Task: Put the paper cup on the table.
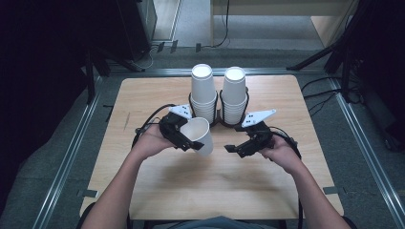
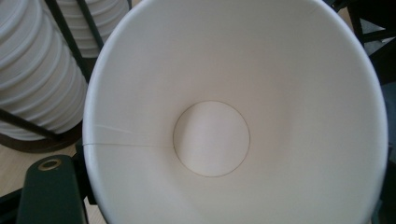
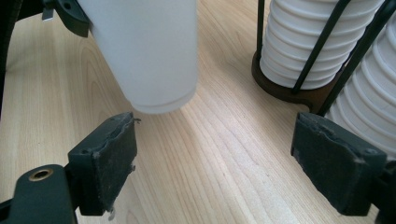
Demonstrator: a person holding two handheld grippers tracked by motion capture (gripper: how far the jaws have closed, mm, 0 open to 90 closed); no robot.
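paper cup (image 1: 200,135), white and single, is pinched by the left gripper (image 1: 184,136) and held just in front of the black wire cup holder (image 1: 218,114), on the person's side of it and a little to its left, lifted off the bench (image 1: 143,100). the cup lies tilted, its open mouth turned back toward the left hand (image 1: 150,142); in the left gripper view the mouth and round base of the cup (image 2: 212,140) face the camera, and one black finger (image 2: 49,186) shows at its lower left rim. the holder carries two tall stacks of white cups (image 1: 203,90), side by side and upright, at the far middle of the bench. the right gripper (image 1: 241,147) hovers in front of the holder too, slightly to its right, with its fingers (image 3: 109,158) spread wide and nothing between them; pale wood shows in the gap. in the right gripper view the held cup (image 3: 144,51) hangs above the bench beyond the left finger, its base not touching the wood, while the holder's dark base ring (image 3: 289,91) and ribbed stacks (image 3: 317,32) stand near the other finger. the right hand (image 1: 282,152) grips its tool well clear of the cup.
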